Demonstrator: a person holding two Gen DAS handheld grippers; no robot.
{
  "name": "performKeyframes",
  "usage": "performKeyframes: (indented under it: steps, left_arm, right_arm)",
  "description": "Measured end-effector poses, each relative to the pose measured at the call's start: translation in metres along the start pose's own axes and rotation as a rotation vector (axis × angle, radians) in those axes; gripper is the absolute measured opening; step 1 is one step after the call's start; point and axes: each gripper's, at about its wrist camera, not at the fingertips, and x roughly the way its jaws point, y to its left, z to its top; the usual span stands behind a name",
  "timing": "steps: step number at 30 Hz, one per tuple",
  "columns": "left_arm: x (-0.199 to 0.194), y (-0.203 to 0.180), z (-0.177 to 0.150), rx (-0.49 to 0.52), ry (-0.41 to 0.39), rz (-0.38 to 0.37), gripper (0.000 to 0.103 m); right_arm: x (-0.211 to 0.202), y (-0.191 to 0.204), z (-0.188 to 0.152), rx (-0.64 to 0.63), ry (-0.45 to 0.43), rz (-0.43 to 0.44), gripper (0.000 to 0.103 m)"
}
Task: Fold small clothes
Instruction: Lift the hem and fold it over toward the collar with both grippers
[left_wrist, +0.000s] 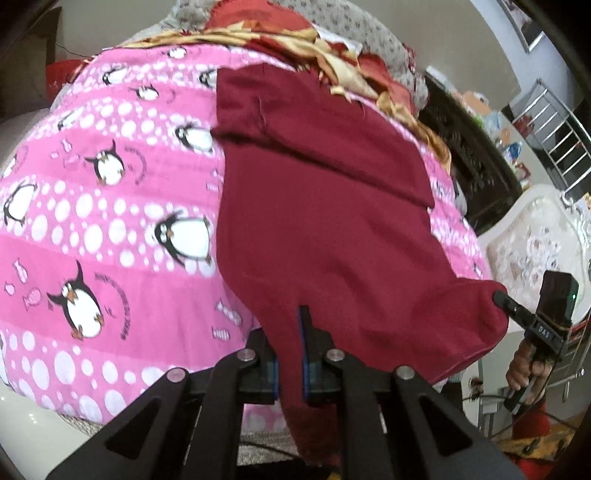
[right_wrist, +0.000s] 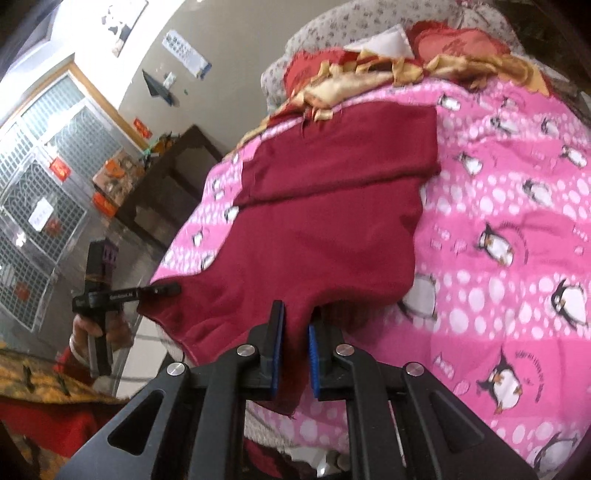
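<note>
Nearest us, our left claw (left_wrist: 290, 354) is clamped on the near hem of the dark red garment (left_wrist: 325, 206), a narrow strip of cloth pinched between its blue pads (left_wrist: 272, 376) and hanging loose below them. Our right claw (right_wrist: 293, 354) grips the same hem at its other near corner, the fabric bunched between the pads with a tail drooping underneath. In the left wrist view that right claw shows at the far right, its tips buried in the cloth corner.

Beyond the claws the garment slopes down and away onto the pink penguin quilt (left_wrist: 110, 221) covering the bed. Its far portion lies flat on the quilt with a fold line across it, while the near edge sags between our two holds.

We judge this cloth to be light, soft and fully limp: it drapes wherever it is unsupported and will not keep an edge by itself. It looks like a matte knit, so slipping from the pads seems unlikely. The two near corners look like the right holds, kept taut between them so the hem travels straight over the far part.

Past the garment, a red and gold cover (left_wrist: 332, 48) lies heaped at the bed's far end.
</note>
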Motion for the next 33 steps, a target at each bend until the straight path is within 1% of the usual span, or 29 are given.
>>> performKeyframes:
  steps: [3,7,13,15,18,20,24,28,33]
  left_arm:
    - [-0.008,0.003,0.003,-0.022,-0.051,-0.008,0.008]
    - [-0.014,-0.001,0.01,-0.044,-0.111,-0.021,0.007]
    - [-0.035,-0.006,0.014,-0.068,-0.196,-0.063,0.007]
    - [-0.044,-0.009,0.015,-0.064,-0.229,-0.074,0.007]
    - [-0.054,-0.012,0.021,-0.066,-0.278,-0.095,0.007]
    - [-0.058,-0.012,0.026,-0.071,-0.302,-0.102,0.007]
    - [-0.059,-0.017,0.037,-0.06,-0.325,-0.084,0.007]
    - [-0.061,-0.026,0.051,-0.018,-0.362,-0.034,0.007]
    - [-0.055,-0.032,0.071,0.003,-0.384,-0.023,0.007]
  right_arm:
    - [-0.004,0.006,0.007,-0.007,-0.051,-0.022,0.03]
    - [-0.011,0.006,0.012,0.023,-0.117,-0.035,0.03]
    - [-0.029,0.0,0.019,0.111,-0.236,-0.008,0.029]
    - [-0.037,0.005,0.022,0.101,-0.28,-0.007,0.029]
    - [-0.048,0.013,0.027,0.063,-0.324,-0.033,0.029]
    - [-0.053,0.013,0.033,0.063,-0.355,-0.036,0.029]
    - [-0.052,0.011,0.044,0.072,-0.37,-0.039,0.029]
    - [-0.049,0.015,0.053,0.046,-0.378,-0.057,0.029]
    - [-0.043,0.009,0.069,0.043,-0.377,-0.076,0.029]
